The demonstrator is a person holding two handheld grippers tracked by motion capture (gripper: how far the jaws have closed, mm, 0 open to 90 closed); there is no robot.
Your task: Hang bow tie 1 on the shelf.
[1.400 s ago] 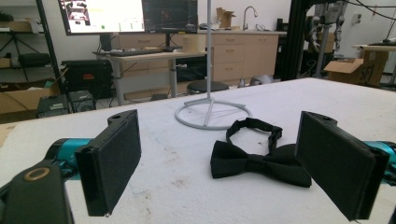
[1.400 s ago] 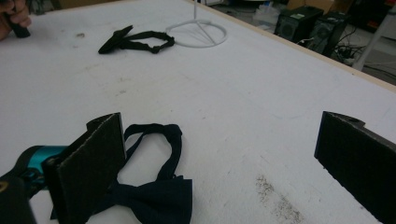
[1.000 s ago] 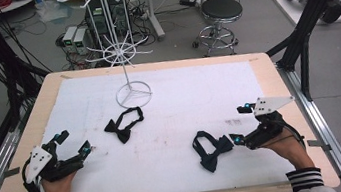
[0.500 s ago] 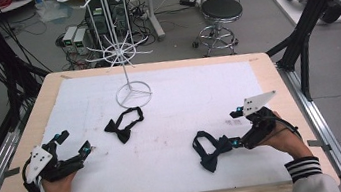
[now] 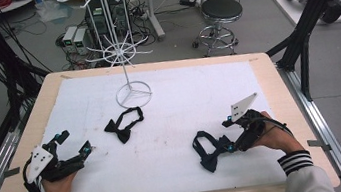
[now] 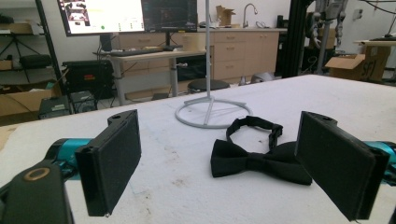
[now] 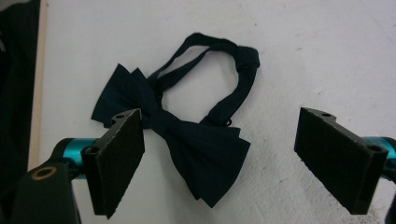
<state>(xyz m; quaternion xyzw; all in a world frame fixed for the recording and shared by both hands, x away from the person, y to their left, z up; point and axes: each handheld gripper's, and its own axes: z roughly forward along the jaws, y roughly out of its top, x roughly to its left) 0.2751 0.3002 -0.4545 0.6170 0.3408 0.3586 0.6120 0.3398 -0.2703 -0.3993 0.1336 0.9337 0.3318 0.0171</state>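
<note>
The dark bow tie [image 5: 210,152] lies flat on the white mat [image 5: 185,109], near right; our right gripper [image 7: 219,161] hangs over it, jaws apart and just narrowing, gripping nothing yet; we judge the pickup begun. Next we must lower and pinch its knot; our left gripper [image 5: 75,145] rests spread wide, empty, near the second bow tie [image 5: 123,125] below the white rack [image 5: 121,47].

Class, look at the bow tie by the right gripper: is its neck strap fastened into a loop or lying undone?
Fastened: the strap forms a closed loop behind the bow tie, which lies flat between the right gripper's open jaws.
</note>
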